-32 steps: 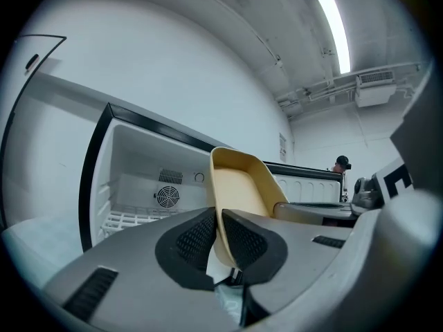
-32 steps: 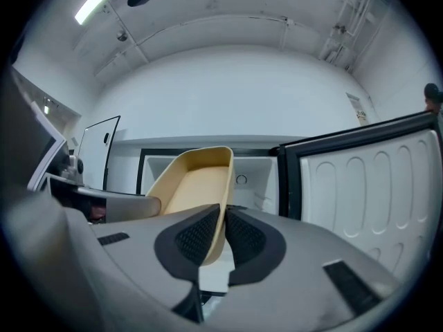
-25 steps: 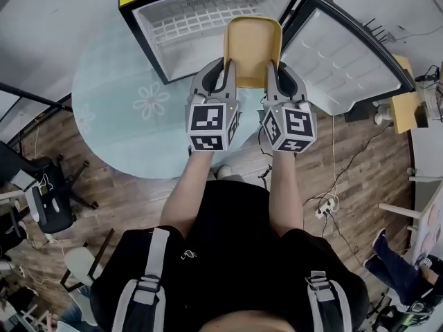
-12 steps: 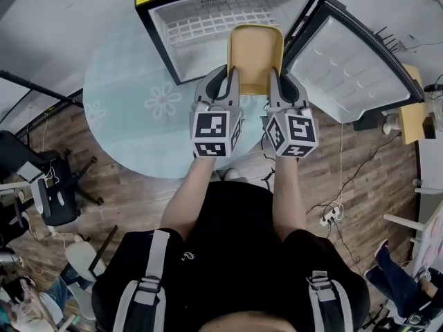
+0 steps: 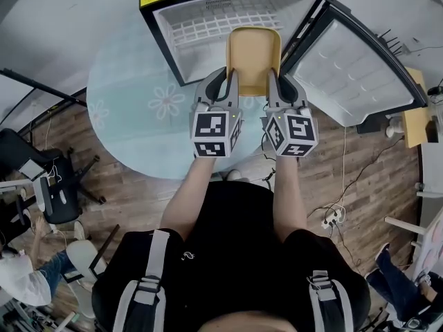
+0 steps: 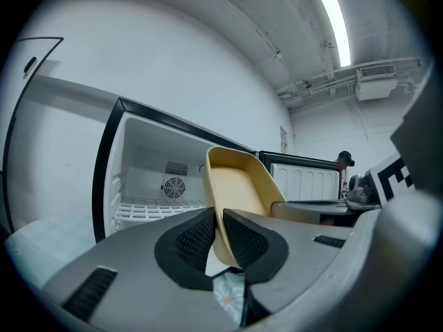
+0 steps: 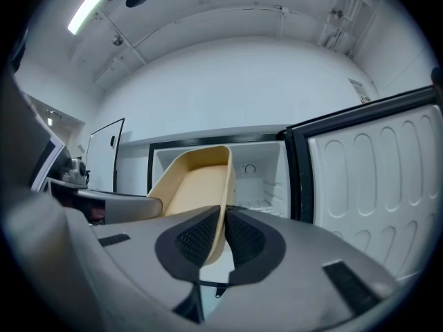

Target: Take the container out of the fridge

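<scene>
Container [image 5: 254,57], a tan open tub, is up in the air right at the front of the open fridge [image 5: 166,37], carried between both tongs. The left gripper [image 5: 229,81] is pinched onto its left wall, one pad inside and one outside, and the right gripper [image 5: 274,81] has the right wall the same way. The fridge door [image 5: 353,68] is swung wide to the right. There's a white wire shelf [image 5: 208,23] behind the tub and a pale blue round rug [image 5: 131,116] on the wood floor [image 5: 124,199] below.
</scene>
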A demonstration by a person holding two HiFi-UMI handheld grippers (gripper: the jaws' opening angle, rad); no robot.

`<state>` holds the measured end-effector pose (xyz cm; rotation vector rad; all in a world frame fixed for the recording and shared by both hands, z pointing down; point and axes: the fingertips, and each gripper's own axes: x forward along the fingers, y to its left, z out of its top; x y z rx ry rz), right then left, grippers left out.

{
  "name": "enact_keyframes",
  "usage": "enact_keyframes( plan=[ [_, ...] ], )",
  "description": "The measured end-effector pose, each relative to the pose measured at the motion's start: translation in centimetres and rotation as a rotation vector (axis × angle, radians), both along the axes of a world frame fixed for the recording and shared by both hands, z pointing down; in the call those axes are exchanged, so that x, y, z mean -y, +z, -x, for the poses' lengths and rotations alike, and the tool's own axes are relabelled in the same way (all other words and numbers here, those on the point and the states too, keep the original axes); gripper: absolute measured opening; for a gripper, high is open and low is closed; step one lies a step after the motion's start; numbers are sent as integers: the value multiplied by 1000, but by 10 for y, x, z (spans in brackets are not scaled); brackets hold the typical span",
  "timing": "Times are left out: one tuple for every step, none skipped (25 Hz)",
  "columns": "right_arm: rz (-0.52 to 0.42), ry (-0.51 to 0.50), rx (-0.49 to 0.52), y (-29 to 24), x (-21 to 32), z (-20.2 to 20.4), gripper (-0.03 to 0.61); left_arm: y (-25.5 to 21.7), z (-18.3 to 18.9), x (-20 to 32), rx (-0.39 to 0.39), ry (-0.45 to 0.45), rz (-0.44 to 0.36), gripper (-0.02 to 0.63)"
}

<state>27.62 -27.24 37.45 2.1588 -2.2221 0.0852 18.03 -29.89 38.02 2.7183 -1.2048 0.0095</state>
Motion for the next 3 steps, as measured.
enact_keyframes(
  plan=[
    [2,-1,1,0,0,0,25,0,0,0,1,0,1,38],
    [4,-2,1,1,1,-1,25,0,-1,0,1,1,2,39],
    [6,-3,1,1,1,-1,25,0,-1,1,2,1,3,40]
  ],
)
